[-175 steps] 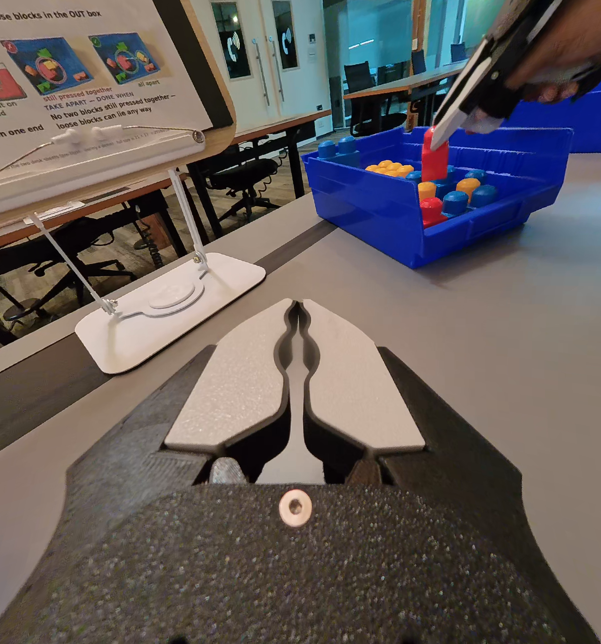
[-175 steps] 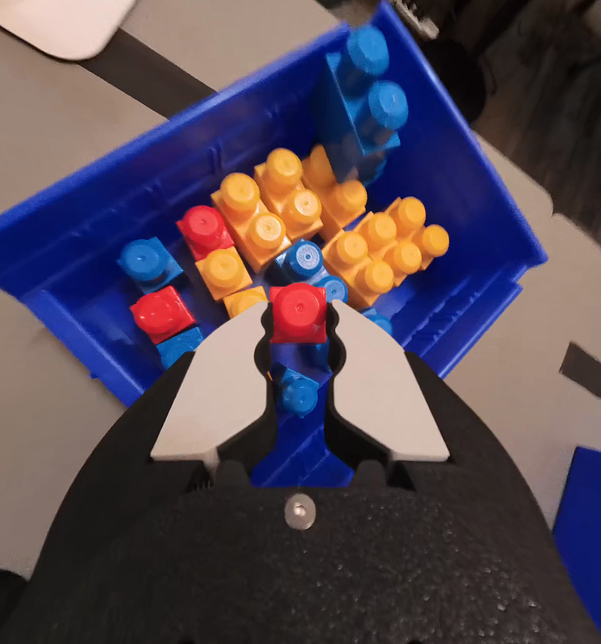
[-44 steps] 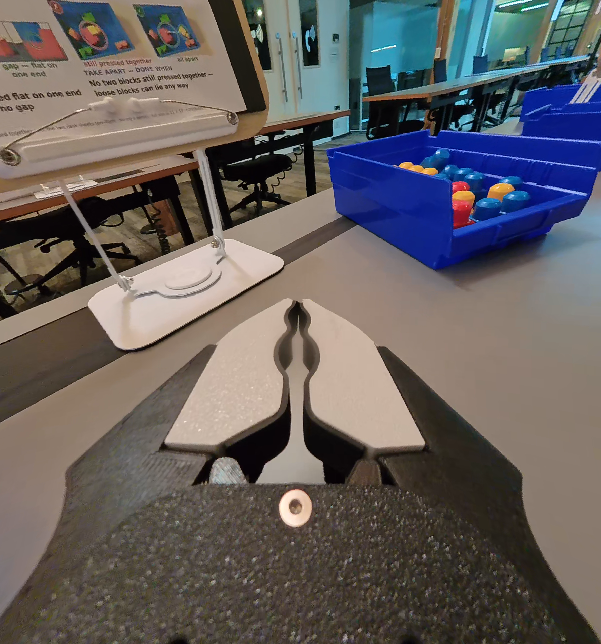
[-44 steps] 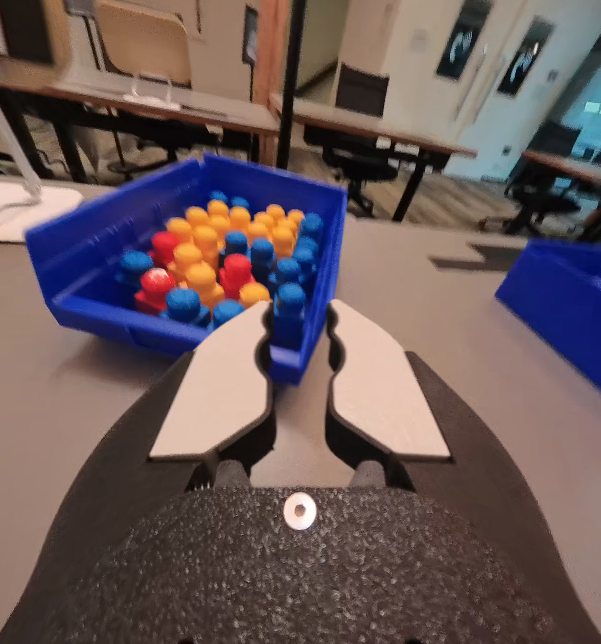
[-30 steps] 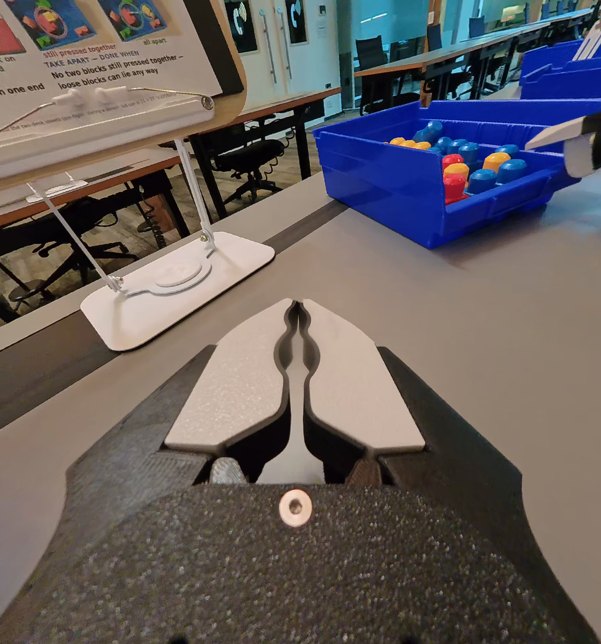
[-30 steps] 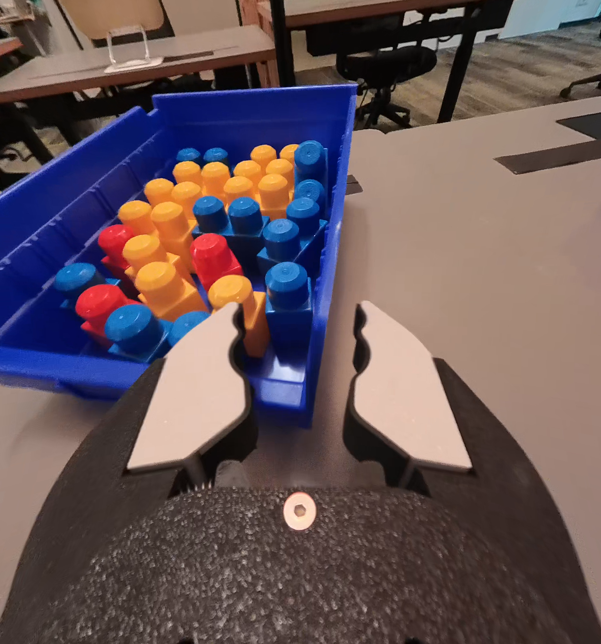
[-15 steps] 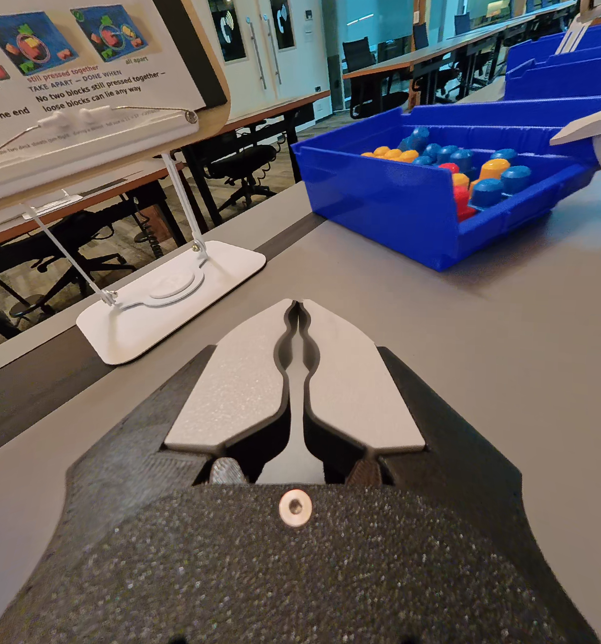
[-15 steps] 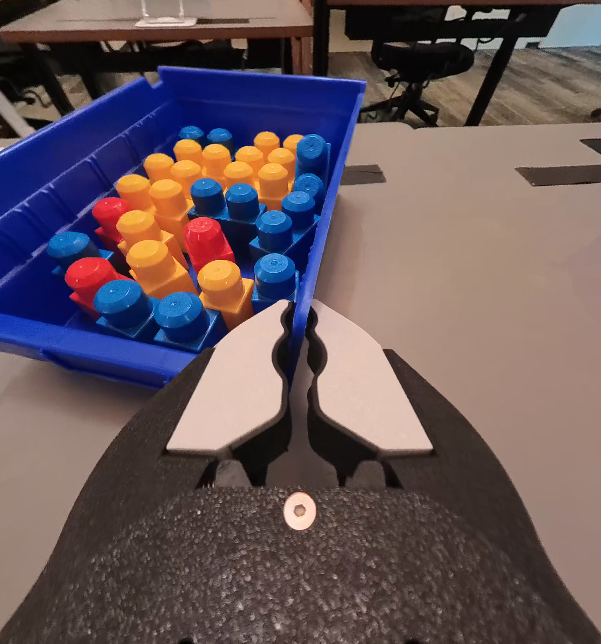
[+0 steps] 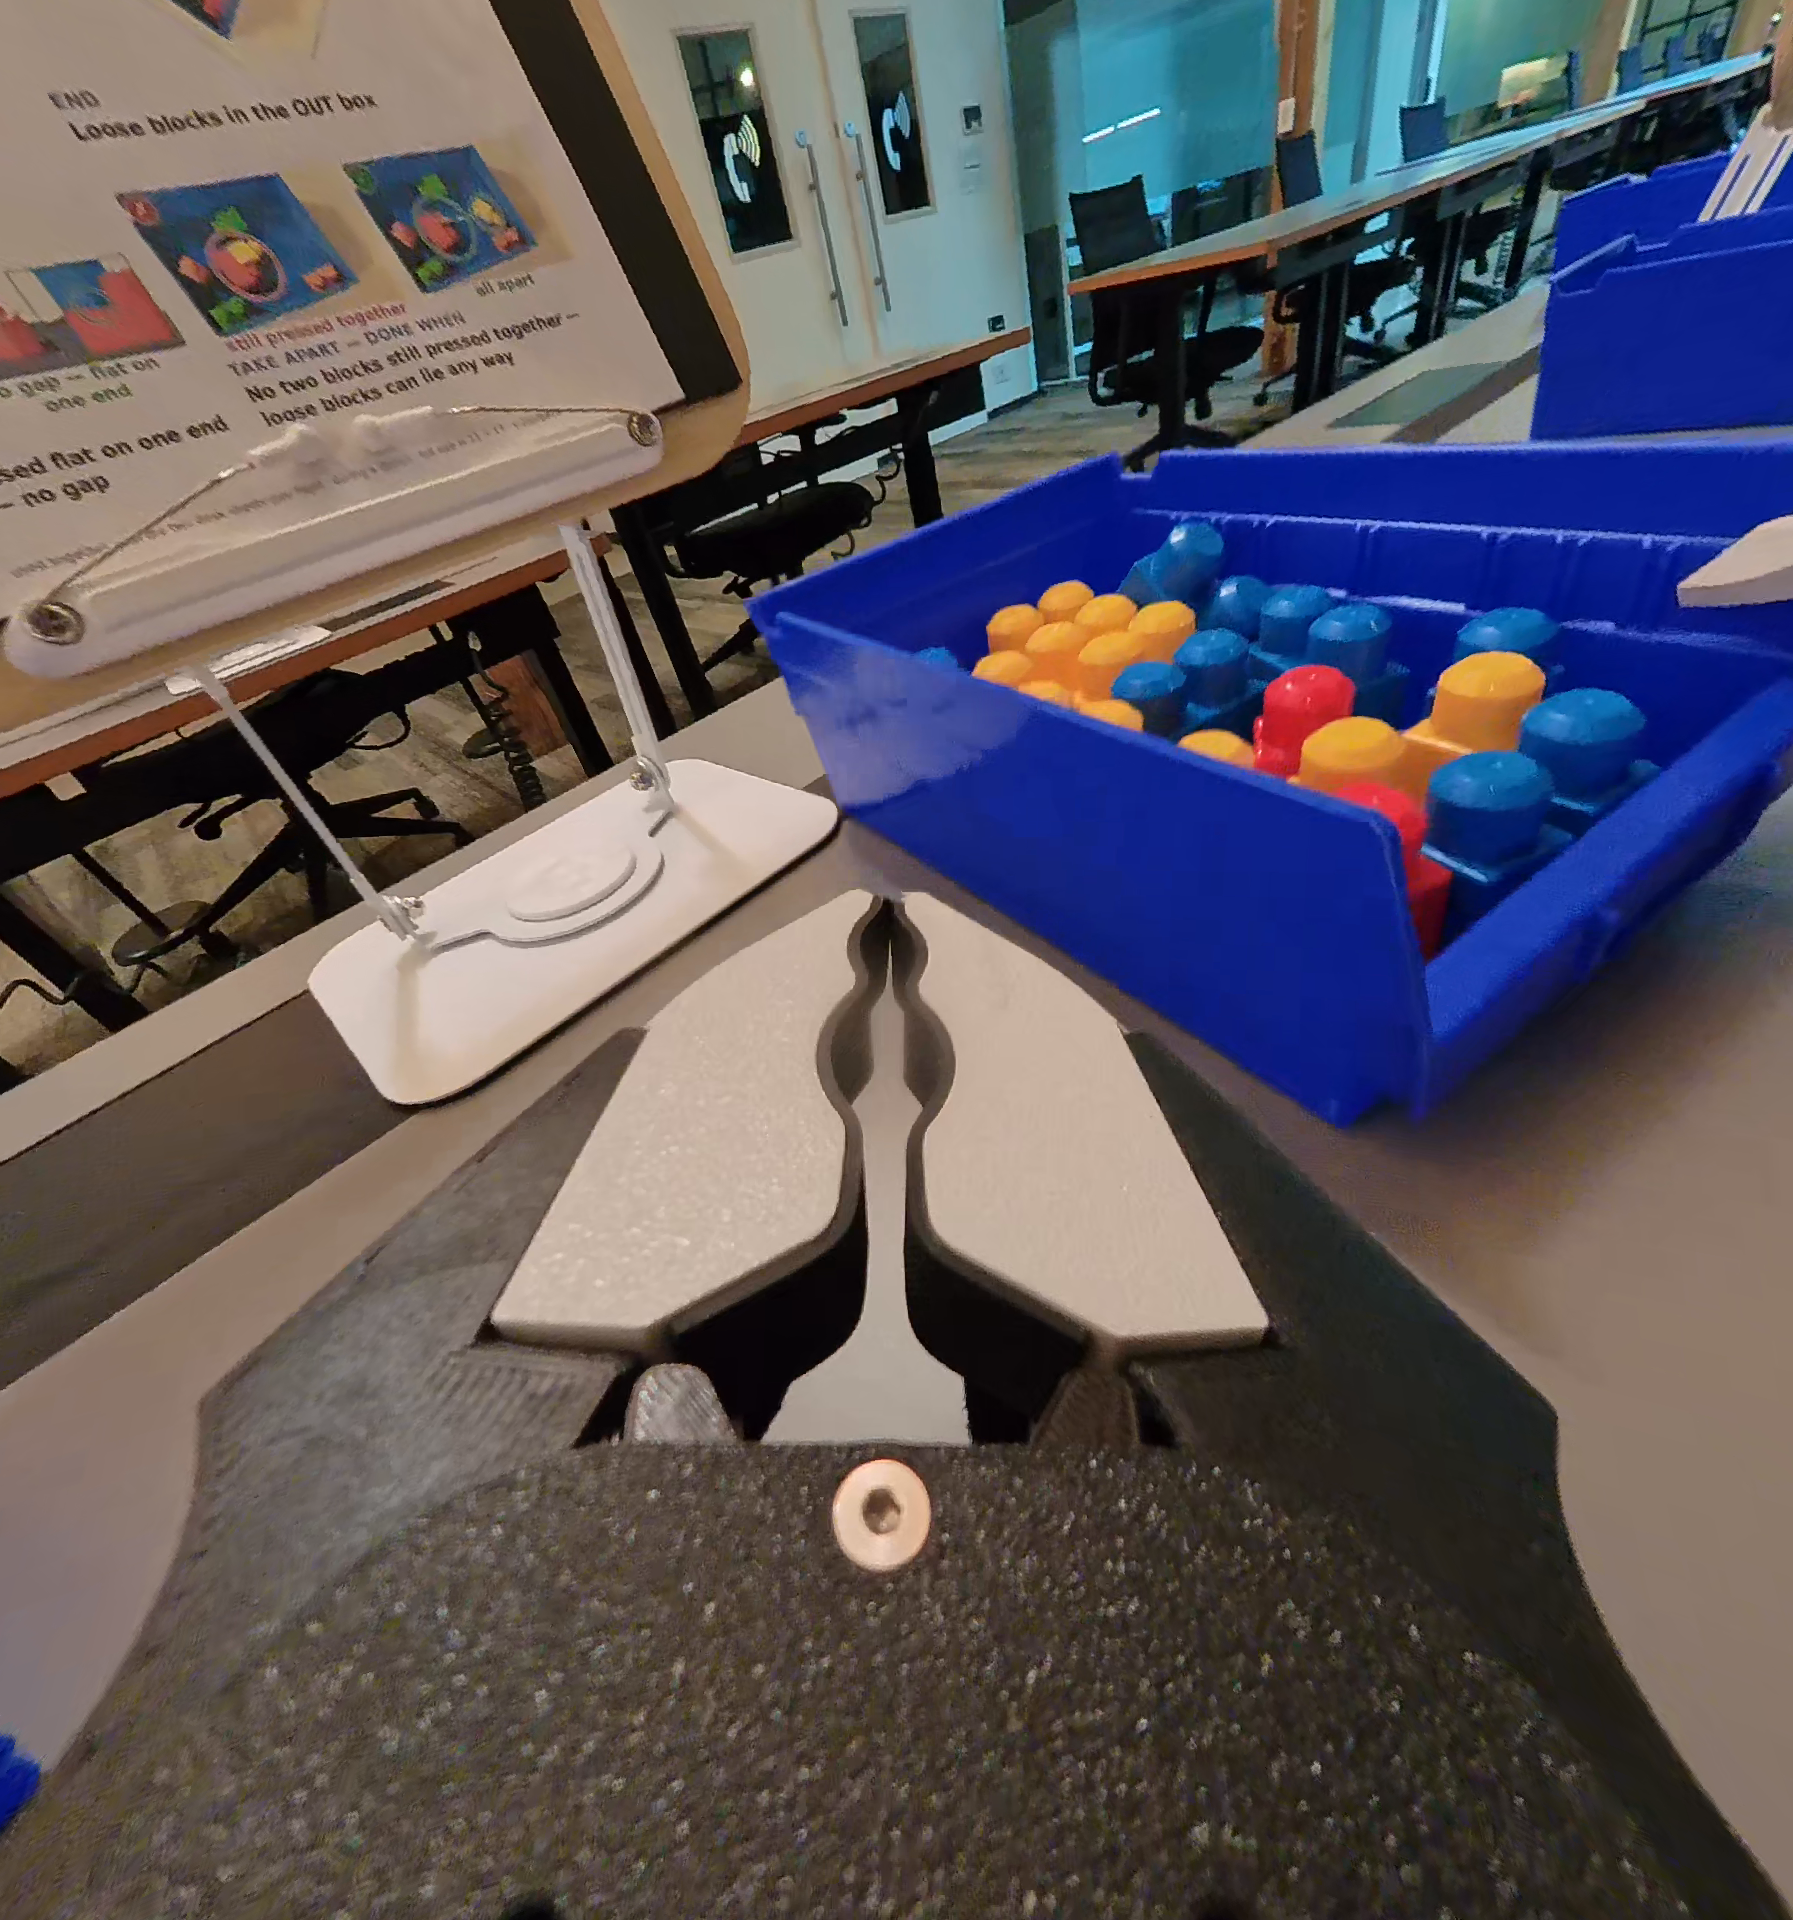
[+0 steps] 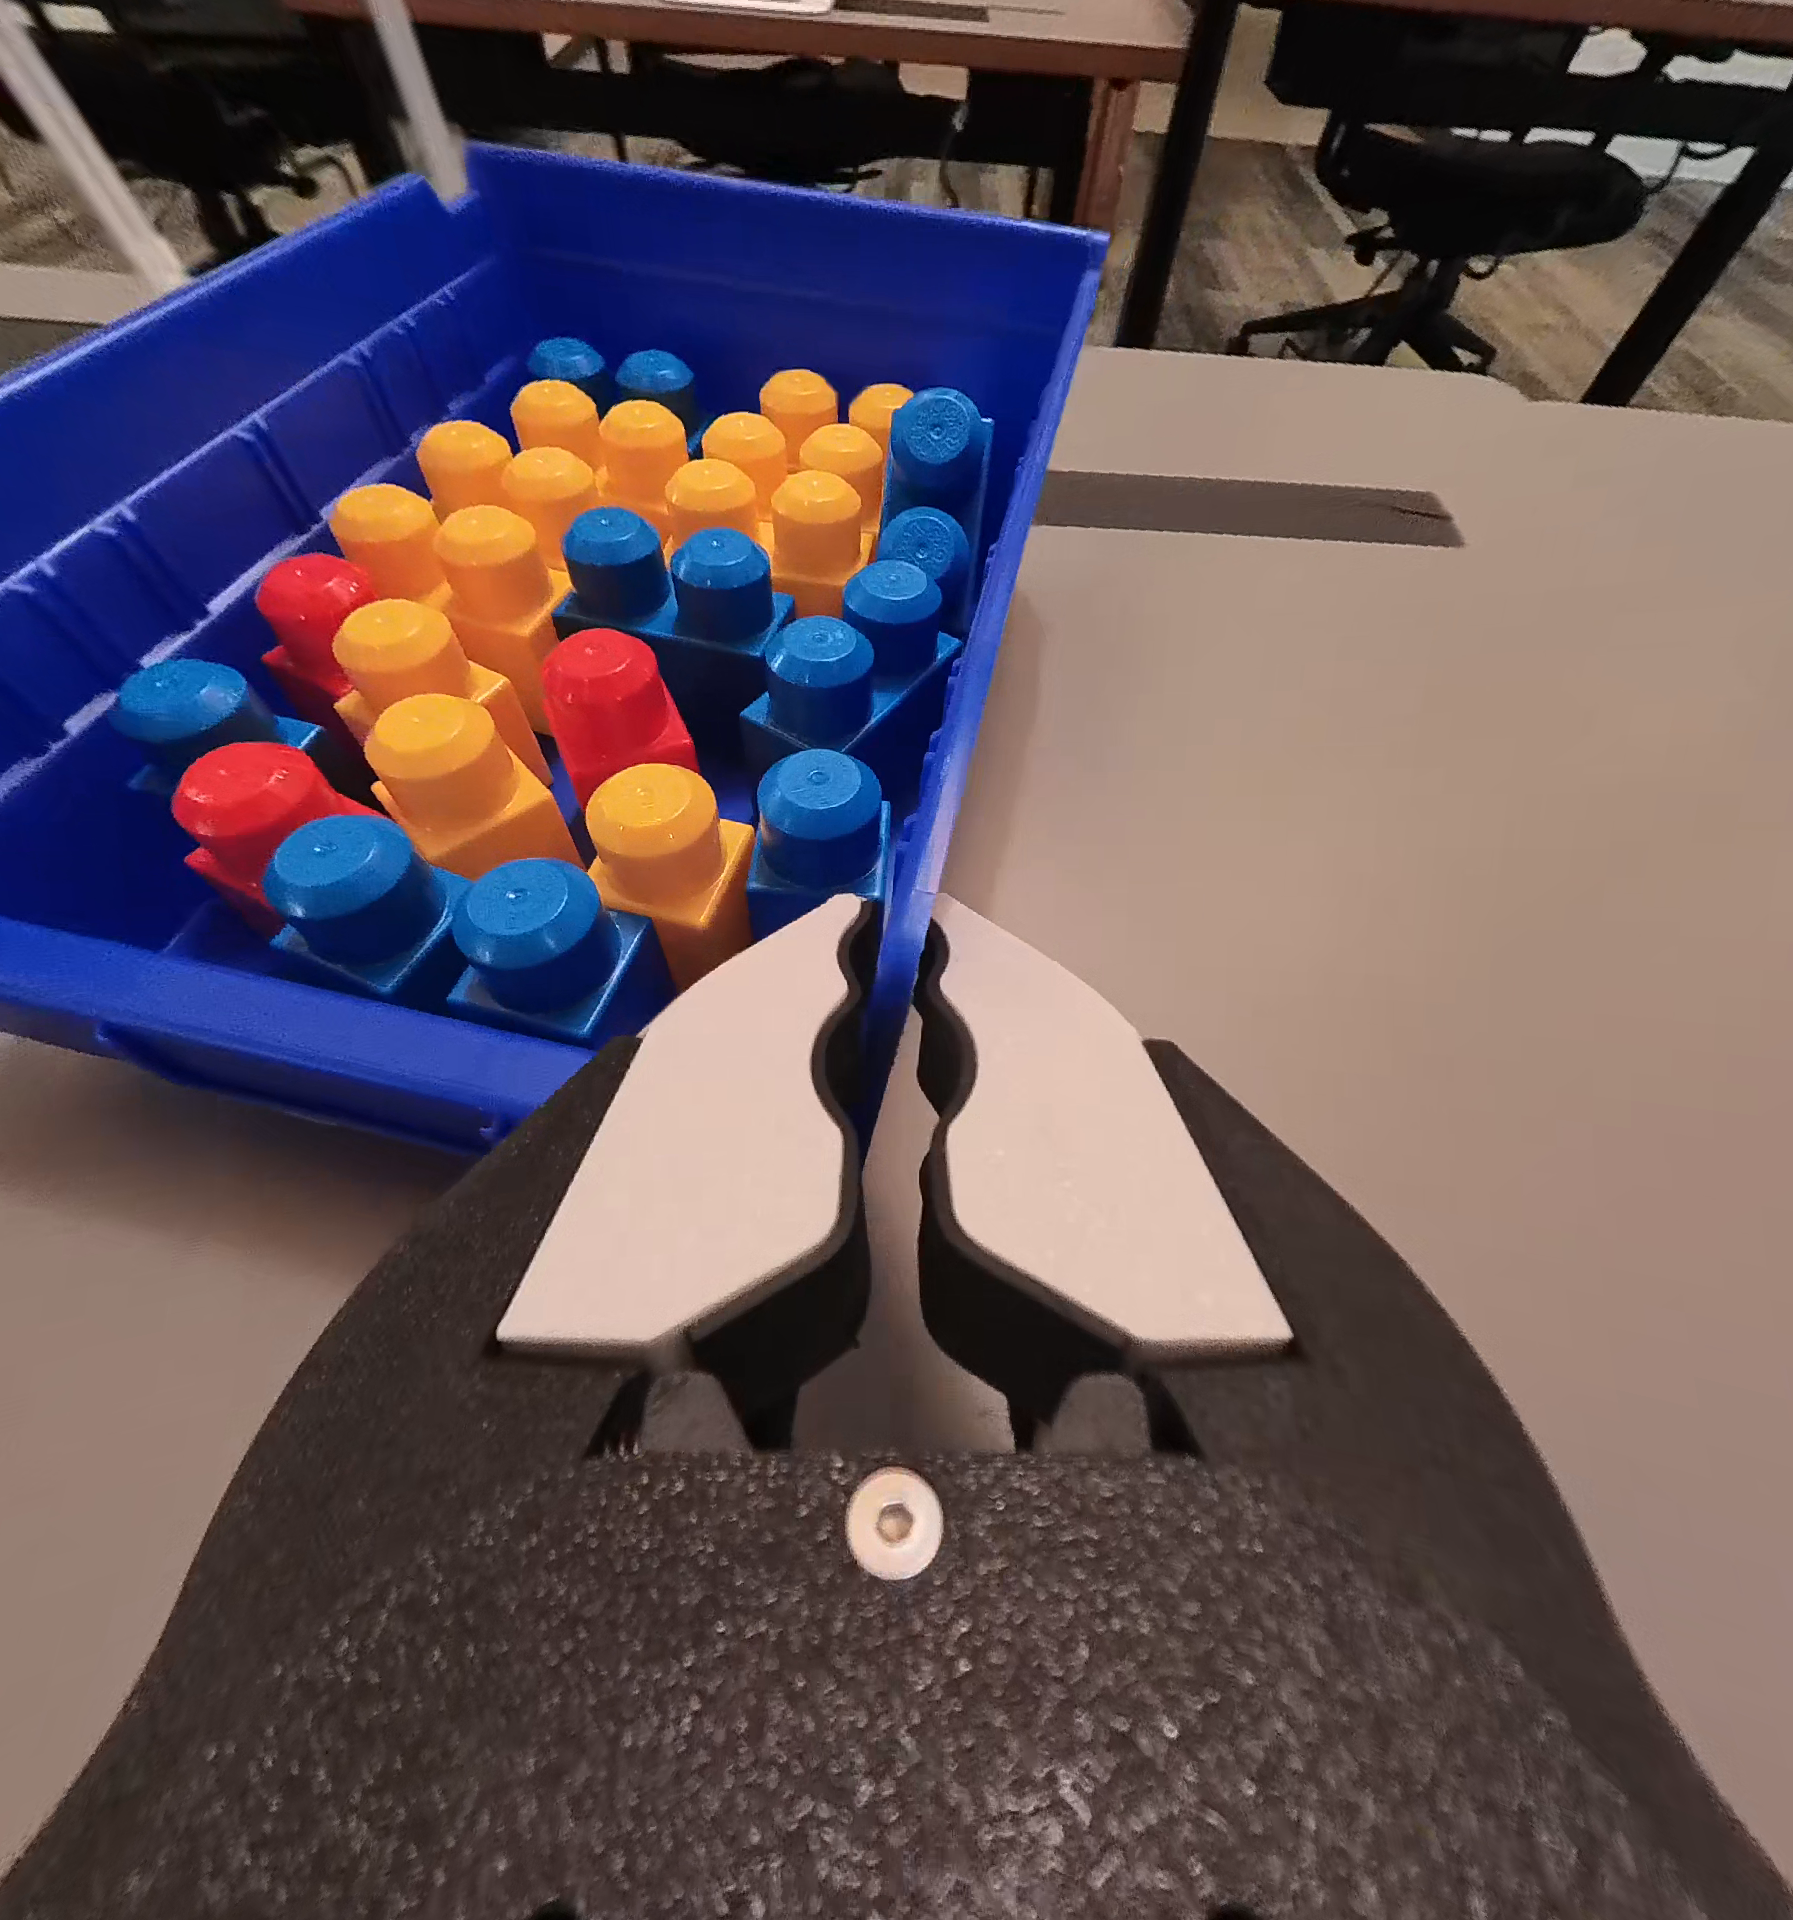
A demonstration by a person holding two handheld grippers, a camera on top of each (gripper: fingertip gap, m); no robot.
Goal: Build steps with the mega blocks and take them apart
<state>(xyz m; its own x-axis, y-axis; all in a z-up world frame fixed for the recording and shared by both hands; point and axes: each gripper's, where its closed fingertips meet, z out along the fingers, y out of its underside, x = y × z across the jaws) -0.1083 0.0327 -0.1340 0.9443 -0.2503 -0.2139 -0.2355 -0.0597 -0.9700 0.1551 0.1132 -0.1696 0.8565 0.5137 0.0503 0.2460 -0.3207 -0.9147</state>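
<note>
**Bin dragged closer by its wall**

The right gripper (image 10: 894,935), spread wide a second ago, is now clamped on the side wall of the blue bin (image 10: 985,665), which has slid nearer. The mega blocks (image 10: 601,665) all sit inside it. The left gripper (image 9: 887,914) rests clenched, empty. Building hasn't begun.
</note>
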